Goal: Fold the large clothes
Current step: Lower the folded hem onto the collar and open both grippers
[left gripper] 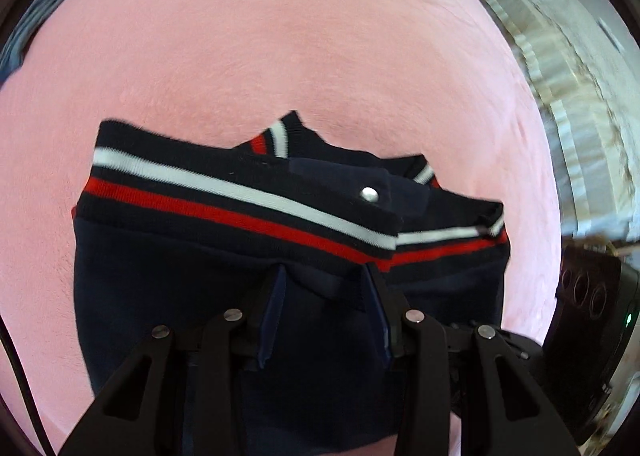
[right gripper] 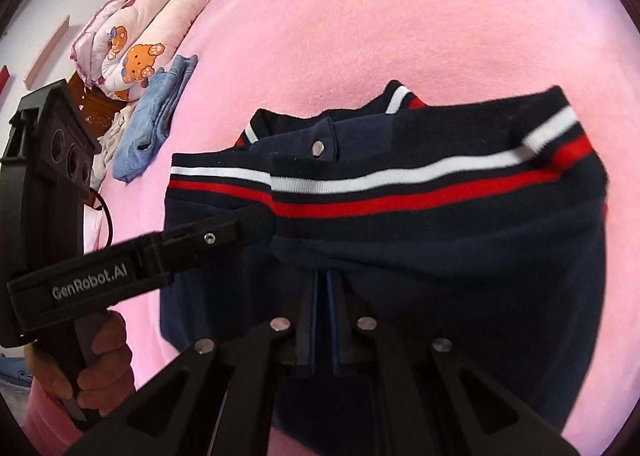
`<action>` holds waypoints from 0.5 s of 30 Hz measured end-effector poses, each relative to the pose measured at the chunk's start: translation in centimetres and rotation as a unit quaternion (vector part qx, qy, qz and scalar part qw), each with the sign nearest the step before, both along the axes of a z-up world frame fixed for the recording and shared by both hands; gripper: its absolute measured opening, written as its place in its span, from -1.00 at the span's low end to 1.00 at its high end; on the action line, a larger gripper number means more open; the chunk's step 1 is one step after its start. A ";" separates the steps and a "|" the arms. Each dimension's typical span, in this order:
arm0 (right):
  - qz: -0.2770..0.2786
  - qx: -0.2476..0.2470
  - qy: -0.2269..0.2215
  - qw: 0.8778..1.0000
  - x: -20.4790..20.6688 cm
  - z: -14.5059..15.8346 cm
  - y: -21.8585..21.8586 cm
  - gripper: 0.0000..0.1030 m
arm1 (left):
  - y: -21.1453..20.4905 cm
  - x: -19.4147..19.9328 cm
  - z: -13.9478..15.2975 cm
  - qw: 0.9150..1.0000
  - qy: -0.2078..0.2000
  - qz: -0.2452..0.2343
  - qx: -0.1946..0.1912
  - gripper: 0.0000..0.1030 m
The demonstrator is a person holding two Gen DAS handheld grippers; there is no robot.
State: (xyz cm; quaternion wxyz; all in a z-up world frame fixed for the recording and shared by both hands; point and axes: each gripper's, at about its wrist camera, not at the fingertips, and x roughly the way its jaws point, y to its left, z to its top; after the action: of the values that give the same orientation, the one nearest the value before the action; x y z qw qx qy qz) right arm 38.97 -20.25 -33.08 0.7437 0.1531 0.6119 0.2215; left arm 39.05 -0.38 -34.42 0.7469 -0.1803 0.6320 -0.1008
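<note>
- Two handheld grippers meet over a navy jacket (left gripper: pixel 168 256) lying folded on a pink blanket (left gripper: pixel 280 36), its ribbed hem band (left gripper: pixel 224 192) of white and red stripes running across the upper part of the garment in both wrist views.
- At the left gripper (left gripper: pixel 326 276), the blue-padded fingers (left gripper: pixel 276 296) stand apart, released, with a fold of navy fabric lying between them just below the striped band.
- At the right gripper (right gripper: pixel 324 280), the fingers are drawn close together, clenched on a ridge of the jacket's navy cloth just under the band.
- One silver snap button (left gripper: pixel 369 193) shows on a navy placket (left gripper: pixel 340 176) above the stripes, beside the collar's own red and white trim.
- From the right wrist view, the left gripper's black body, marked "GenRobot.AI", reaches in from the left edge, its tip touching the jacket at the band; the person's left hand (right gripper: pixel 100 368) wraps its handle.
- Beyond the jacket in that same view, folded blue jeans (right gripper: pixel 156 112) lie at the blanket's far left edge, next to a rolled pink quilt (right gripper: pixel 136 32) printed with orange bears.
</note>
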 end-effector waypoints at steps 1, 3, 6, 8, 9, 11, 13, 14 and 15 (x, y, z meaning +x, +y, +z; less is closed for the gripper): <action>-0.002 0.001 -0.003 1.000 0.3 -0.1 0.0 -0.92 | 0.3 0.0 -0.3 1.000 0.002 0.011 0.000 -0.35; -0.008 0.006 -0.009 1.000 0.8 -0.3 0.0 -0.92 | 0.7 -0.1 -0.7 1.000 0.002 0.020 0.000 -0.49; -0.015 0.012 -0.018 1.000 1.3 -0.4 0.0 -0.94 | 1.3 -0.4 -0.7 1.000 -0.003 0.027 0.007 -0.64; -0.038 0.013 -0.037 0.999 1.5 -0.1 -0.7 -0.99 | 1.6 -0.4 -0.9 0.999 -0.001 0.032 0.011 -0.76; -0.055 0.009 -0.043 0.998 1.7 0.0 -1.2 -1.00 | 1.8 -0.5 -0.9 0.999 -0.001 0.035 0.012 -0.80; -0.086 -0.006 -0.036 0.996 2.3 -0.1 -2.3 -1.00 | 2.5 -0.7 -1.1 0.999 -0.001 0.044 0.009 -0.84; -0.103 0.000 -0.030 0.994 2.6 -0.3 -3.5 -1.00 | 3.5 -1.0 -1.1 0.999 -0.003 0.053 0.010 -0.87; -0.104 0.001 -0.031 0.994 2.6 -0.3 -3.8 -1.00 | 3.7 -1.2 -1.0 0.998 -0.006 0.056 0.014 -0.89; -0.101 -0.004 -0.034 0.994 2.6 -0.3 -4.0 -1.00 | 3.9 -1.3 -0.8 0.998 -0.010 0.057 0.019 -0.90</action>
State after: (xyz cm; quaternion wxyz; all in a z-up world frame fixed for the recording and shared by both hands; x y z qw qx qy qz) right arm 41.54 -24.23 -33.37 0.7831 0.2036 0.5688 0.1473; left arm 37.72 3.52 -35.26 0.7609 -0.2005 0.6153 -0.0480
